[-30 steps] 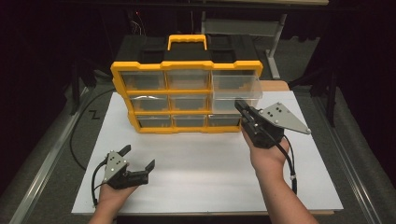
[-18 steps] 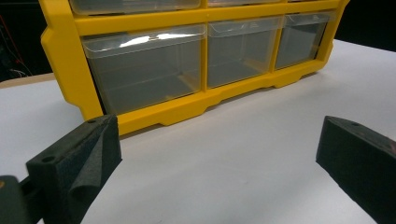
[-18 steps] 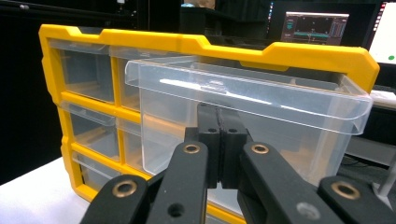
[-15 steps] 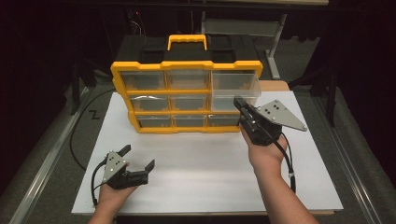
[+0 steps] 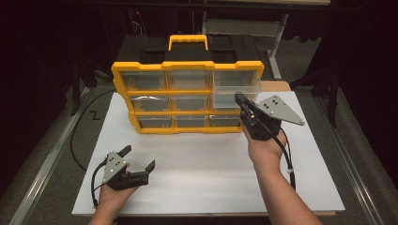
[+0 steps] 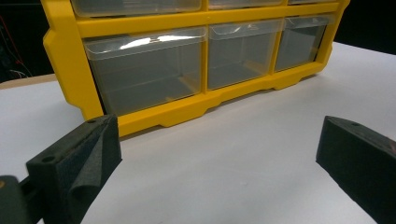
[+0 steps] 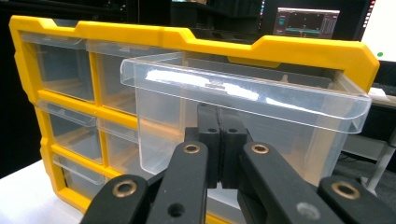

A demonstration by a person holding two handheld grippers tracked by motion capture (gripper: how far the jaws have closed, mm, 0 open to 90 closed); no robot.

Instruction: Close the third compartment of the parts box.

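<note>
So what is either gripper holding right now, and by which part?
Right gripper: shut at the clear drawer's front wall; real grip unclear. Left gripper: nothing.

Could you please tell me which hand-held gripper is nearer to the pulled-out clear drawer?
The right hand-held gripper: its shut jaws meet the pulled-out clear drawer. The left hand-held gripper rests open, low on the white table, well apart.

The right tool (image 7: 219, 140) has its jaws pressed together against the front of a clear drawer (image 7: 243, 107). That drawer juts out of the yellow organizer (image 7: 289, 49), which stands on the white counter (image 7: 28, 200).
</note>
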